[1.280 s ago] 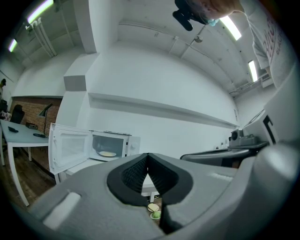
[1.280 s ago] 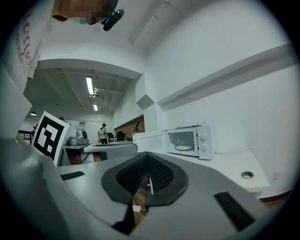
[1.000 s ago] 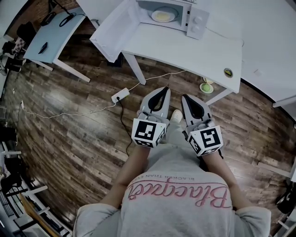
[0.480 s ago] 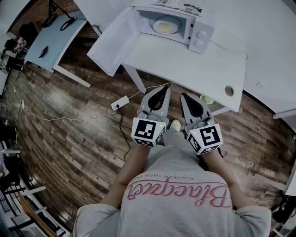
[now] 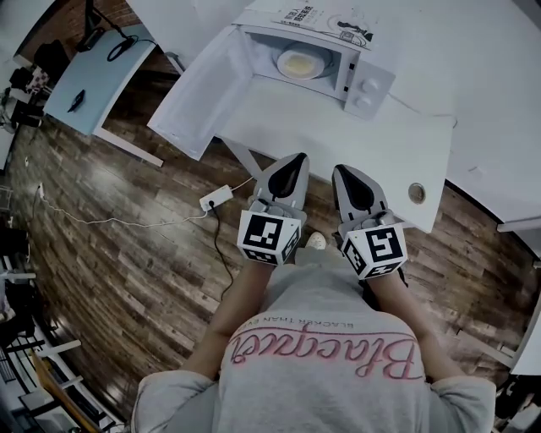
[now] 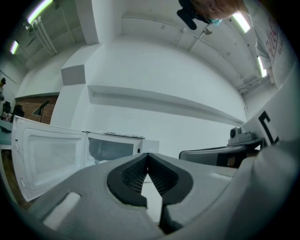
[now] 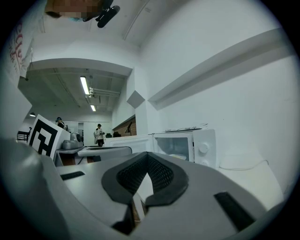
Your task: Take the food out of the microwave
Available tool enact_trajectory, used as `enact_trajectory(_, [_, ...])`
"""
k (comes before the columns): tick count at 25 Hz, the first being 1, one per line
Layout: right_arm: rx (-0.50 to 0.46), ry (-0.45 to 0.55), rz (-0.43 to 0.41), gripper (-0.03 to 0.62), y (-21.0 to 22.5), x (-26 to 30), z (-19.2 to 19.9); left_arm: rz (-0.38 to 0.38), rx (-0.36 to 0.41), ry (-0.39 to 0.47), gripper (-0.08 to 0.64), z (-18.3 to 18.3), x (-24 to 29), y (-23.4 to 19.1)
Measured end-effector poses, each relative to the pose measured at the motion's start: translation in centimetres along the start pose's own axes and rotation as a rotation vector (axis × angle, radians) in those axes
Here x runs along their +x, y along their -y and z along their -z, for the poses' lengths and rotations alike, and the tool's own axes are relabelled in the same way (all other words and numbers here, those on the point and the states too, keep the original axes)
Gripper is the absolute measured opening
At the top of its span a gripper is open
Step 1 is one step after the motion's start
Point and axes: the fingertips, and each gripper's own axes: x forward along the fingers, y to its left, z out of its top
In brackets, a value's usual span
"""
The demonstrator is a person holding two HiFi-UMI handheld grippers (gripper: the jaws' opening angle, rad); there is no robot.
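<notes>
food [image 5: 300, 63], pale yellow on a round white plate [image 5: 281, 56], sits inside the open white microwave [image 5: 362, 78] at upper centre; taking it out remains. our left gripper [image 5: 295, 160] and right gripper [image 5: 342, 172] are closed, empty, well short.

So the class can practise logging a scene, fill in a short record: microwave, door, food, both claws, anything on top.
microwave: on the white table, far side
door: swung open, to the head view's left
food: pale, on a plate inside
left claw: shut, empty, short of the microwave
right claw: shut, empty, beside the left claw
on top: printed sheet
</notes>
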Motion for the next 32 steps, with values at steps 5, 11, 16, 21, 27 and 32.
enact_trajectory(5, [-0.011,0.001,-0.022,0.009,2.4,2.8,-0.7,0.013,0.005,-0.004,0.006,-0.2,3.7,-0.7])
enact_trajectory(11, [0.0,-0.011,-0.03,0.009,4.8,5.5,-0.5,0.01,0.005,-0.006,0.006,0.0,7.5,-2.1])
enact_trajectory(16, [-0.005,-0.017,-0.03,0.009,5.9,6.4,-0.5,0.003,-0.008,-0.027,0.006,1.1,9.1,-3.0])
enact_trajectory(21, [-0.023,-0.033,-0.023,0.009,6.6,7.6,-0.4,0.021,-0.036,-0.017,0.006,1.1,10.3,-3.8])
enact_trajectory(27, [-0.006,-0.065,-0.022,0.009,6.7,9.3,0.4,0.103,-0.068,0.051,0.006,0.3,10.9,-4.7])
enact_trajectory(32, [0.006,-0.082,-0.013,0.009,6.7,11.8,0.8,0.124,-0.143,0.028,0.006,1.0,12.1,-7.2])
